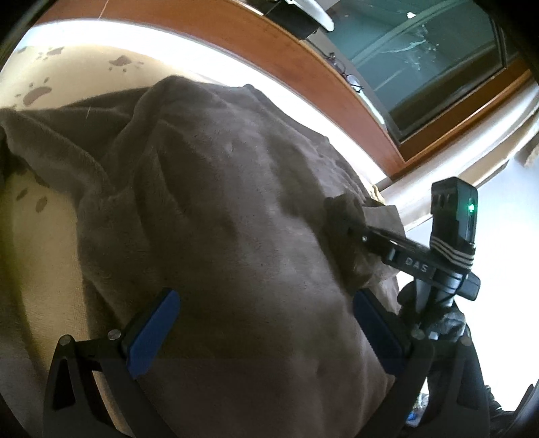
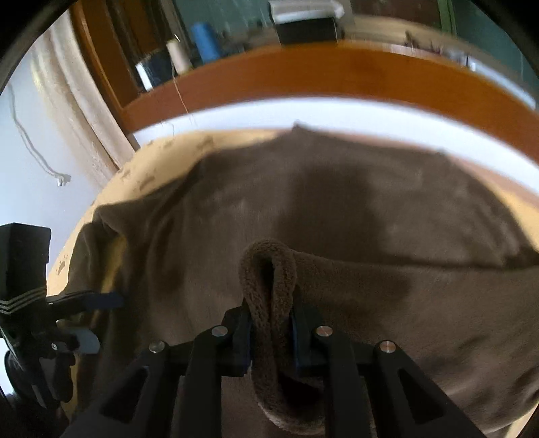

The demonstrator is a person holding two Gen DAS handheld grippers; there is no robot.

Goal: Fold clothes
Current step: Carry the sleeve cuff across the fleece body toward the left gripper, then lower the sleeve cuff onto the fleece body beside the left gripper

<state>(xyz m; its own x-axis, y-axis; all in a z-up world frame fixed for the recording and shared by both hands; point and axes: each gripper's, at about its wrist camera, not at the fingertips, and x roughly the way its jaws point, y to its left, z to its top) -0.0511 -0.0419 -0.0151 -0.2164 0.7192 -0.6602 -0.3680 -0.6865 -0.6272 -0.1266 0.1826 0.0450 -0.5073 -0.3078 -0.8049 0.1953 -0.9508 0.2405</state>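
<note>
Brown fleece garment (image 1: 235, 209) lies spread across a cream cover printed with brown paw marks (image 1: 37, 91), filling most of both wrist views. My left tongs (image 1: 266, 333) stand spread wide over the cloth, the blue pads (image 1: 151, 337) well apart with fleece between them and nothing clamped. My right tongs (image 2: 271, 323) are clenched on a rolled edge of the same garment, a thick loop of pile standing up out of the narrow gap between the pads. In the left wrist view the right tongs reach in from the side, their tips buried in a bunched fold near the garment's right edge; a black module with a green light (image 1: 461, 209) sits on their body, and a dark-gloved hand (image 1: 434, 316) grips the handle below. In the right wrist view the left tongs (image 2: 97, 316) show at the far left, jaws parted beside the garment's turned-up corner. A white band (image 2: 303, 114) borders the cover at the far side, and past it runs a wooden rail (image 2: 337, 74). Behind the rail, a shelf holds a white spool (image 2: 178, 54), a blue cylinder (image 2: 205, 40) and a dark box (image 2: 306, 28), all blurred. A pair of glasses (image 1: 343, 69) rests on the rail.
</note>
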